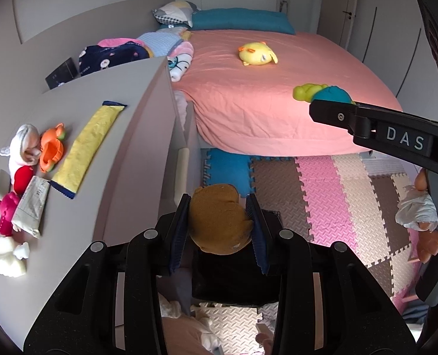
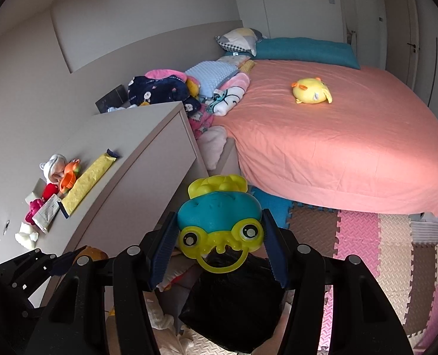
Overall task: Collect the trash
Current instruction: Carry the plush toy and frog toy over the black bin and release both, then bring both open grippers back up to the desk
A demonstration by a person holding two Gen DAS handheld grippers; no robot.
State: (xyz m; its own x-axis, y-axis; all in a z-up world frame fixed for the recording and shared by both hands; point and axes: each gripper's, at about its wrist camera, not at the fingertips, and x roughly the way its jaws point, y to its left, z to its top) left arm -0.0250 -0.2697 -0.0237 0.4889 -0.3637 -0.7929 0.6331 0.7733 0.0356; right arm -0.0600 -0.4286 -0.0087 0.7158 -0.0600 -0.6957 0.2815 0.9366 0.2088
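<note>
Left claw (image 1: 220, 222) clamped on a mustard-brown soft plush toy (image 1: 219, 222), blue ribbed pads pressed to both its sides. Right claw (image 2: 219, 233) closed on a teal and lime-green plastic frog toy (image 2: 220, 222), pads against its flanks, ring handle hanging below the face. Directly beneath both claws, a black plastic trash bag (image 2: 233, 304), mouth dark and slack; seen clearest from the right wrist, only as a dark block (image 1: 233, 278) behind the plush from the left.

Shown by the left wrist alone: the right claw's arm reaching in from the right with the frog's teal back (image 1: 331, 94) at its tip, and a doll (image 1: 420, 213) on the foam floor mats far right. Shown by the right wrist alone: the left claw low at left, a sliver of the brown plush (image 2: 90, 253) beside it.

Left of both claws, on a beige cabinet top (image 1: 100, 124): a long yellow snack wrapper (image 1: 89, 145), a crumpled white paper packet (image 1: 31, 207), small toys. Ahead, a pink bed (image 1: 278, 94) with a yellow plush chick (image 1: 257, 54).
</note>
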